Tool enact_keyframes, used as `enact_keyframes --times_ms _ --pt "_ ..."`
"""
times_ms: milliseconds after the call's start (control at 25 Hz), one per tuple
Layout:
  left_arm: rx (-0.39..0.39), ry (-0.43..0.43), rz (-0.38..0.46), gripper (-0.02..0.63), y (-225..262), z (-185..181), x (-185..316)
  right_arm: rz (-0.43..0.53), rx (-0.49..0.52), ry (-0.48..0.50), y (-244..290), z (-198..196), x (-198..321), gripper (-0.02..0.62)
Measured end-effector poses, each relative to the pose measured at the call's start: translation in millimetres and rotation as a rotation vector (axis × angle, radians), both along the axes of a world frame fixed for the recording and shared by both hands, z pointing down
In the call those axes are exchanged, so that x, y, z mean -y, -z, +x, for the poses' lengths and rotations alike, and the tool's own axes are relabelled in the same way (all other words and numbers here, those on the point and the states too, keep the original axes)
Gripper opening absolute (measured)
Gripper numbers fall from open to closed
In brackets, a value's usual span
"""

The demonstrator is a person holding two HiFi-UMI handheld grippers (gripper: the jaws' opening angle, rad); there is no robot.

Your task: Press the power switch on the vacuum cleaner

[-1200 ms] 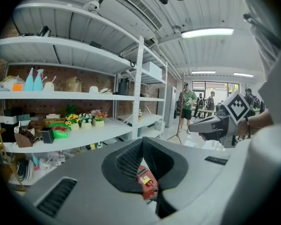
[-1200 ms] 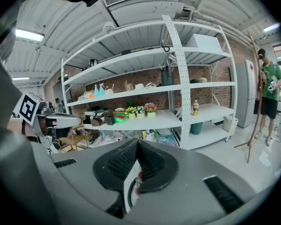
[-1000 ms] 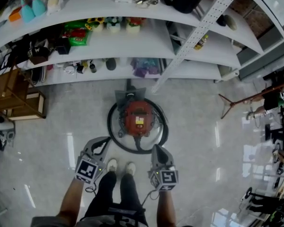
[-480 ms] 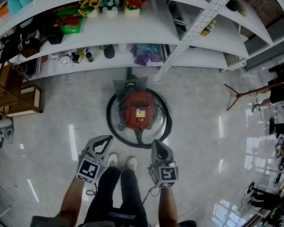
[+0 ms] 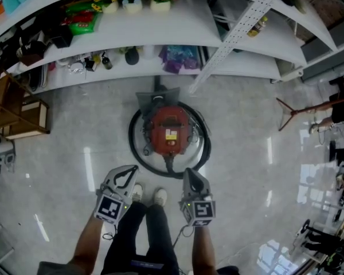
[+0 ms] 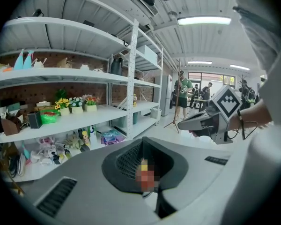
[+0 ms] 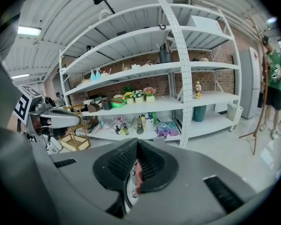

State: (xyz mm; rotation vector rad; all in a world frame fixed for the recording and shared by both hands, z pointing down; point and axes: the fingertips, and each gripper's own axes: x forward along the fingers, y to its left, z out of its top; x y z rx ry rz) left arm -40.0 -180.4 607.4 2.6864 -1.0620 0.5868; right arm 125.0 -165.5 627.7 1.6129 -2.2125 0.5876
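Left gripper: jaws were shut, nothing held. Vacuum cleaner: red, stood on the floor before the shelves, ringed by its black hose, ahead of both grippers. Right gripper: jaws likewise closed, empty.

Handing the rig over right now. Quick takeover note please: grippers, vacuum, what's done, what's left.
Left gripper: jaws shut, empty, held above the person's shoes.
Right gripper: jaws shut, empty, beside the left one.
Vacuum cleaner: red, on the floor straight ahead, in front of the shelves, black hose looped round it. Neither gripper touches it.
Done: nothing; switch not pressed.
Left: lower a gripper to the vacuum and press the power switch. The switch can't be picked out in the head view.
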Motion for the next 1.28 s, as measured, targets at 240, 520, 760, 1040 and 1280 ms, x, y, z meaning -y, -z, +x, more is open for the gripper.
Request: enact_keyframes --times_ms 240,520,760,1040,1280 --pt "-0.002 0.003 -0.011 0.008 -22 1 2 -0.027 0.002 -0.009 -28 3 1 0.009" --pt "0.000 0.008 -0.024 0.008 -51 5 8 -0.063 -0.003 0.002 -62 4 10 0.009" --pt "0.003 0.016 -0.029 0.008 -82 8 15 -0.056 -0.004 0.025 -93 0 18 0.009" --pt "0.010 0.007 -0.034 0.008 -118 12 22 -0.056 0.011 0.028 -125 -2 29 0.009" --pt "0.014 0.000 -0.043 0.008 -145 15 27 -0.056 0.011 0.035 -153 0 37 0.009"
